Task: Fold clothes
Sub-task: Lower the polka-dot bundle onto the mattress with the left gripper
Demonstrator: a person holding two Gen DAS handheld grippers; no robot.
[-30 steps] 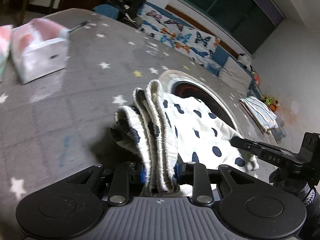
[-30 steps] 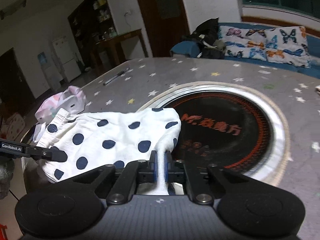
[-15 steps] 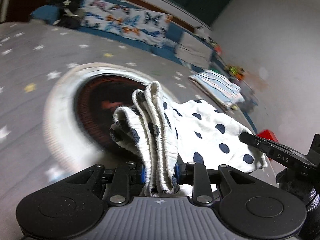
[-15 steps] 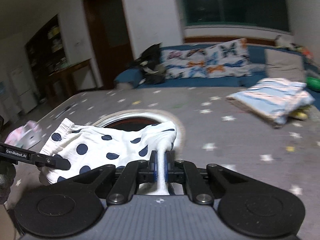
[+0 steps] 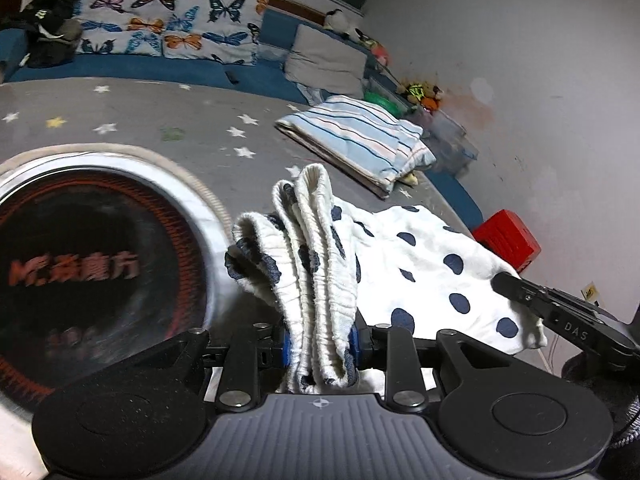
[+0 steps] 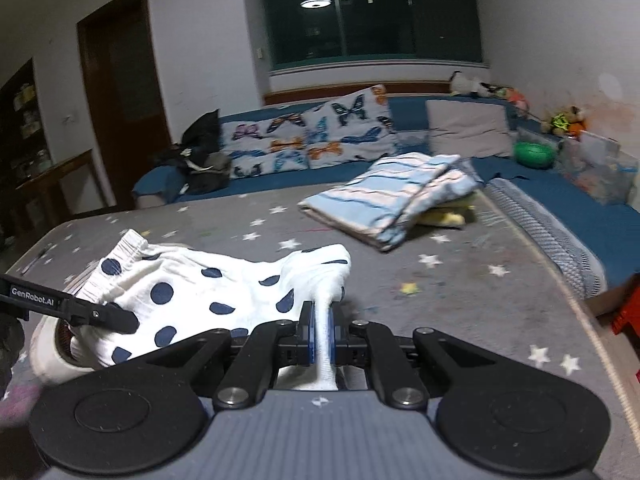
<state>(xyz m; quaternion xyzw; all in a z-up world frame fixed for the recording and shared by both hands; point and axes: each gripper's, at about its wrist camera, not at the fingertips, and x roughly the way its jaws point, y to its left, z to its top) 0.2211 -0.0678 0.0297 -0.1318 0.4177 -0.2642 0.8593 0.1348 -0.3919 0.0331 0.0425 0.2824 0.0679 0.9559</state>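
Slippage is the thing I'd watch in the left wrist view. Your left gripper (image 5: 318,340) is clenched on a fat bunch of gathered waistband from the polka-dot garment (image 5: 420,252), several ribbed layers stacked between the blue pads. A stack that thick can shed an inner layer if you tug sideways, and then the fold goes lopsided. The cloth hangs between your two grippers above the grey star-print table cover (image 5: 168,120), with the far end pinched by your right gripper (image 5: 516,284) at the right edge. Below and to the left is the round black hotplate with its white rim (image 5: 188,184); if the cloth sags there, it could drape over the rim and bunch up. The folded striped cloth (image 5: 360,136) lies well apart further back, and a red box (image 5: 508,240) shows past the table edge.

Right wrist view: your right gripper (image 6: 319,334) is clamped on just a thin twist of the garment's (image 6: 192,280) corner. My guess is that's the weaker grip, so a quick pull could yank it free. Your left gripper (image 6: 116,318) holds the other end at the left. The striped cloth (image 6: 392,196) sits ahead on the table cover (image 6: 460,300), near enough that a wide swing could drag across it. The sofa with butterfly cushions (image 6: 312,140) is behind, out of the way.
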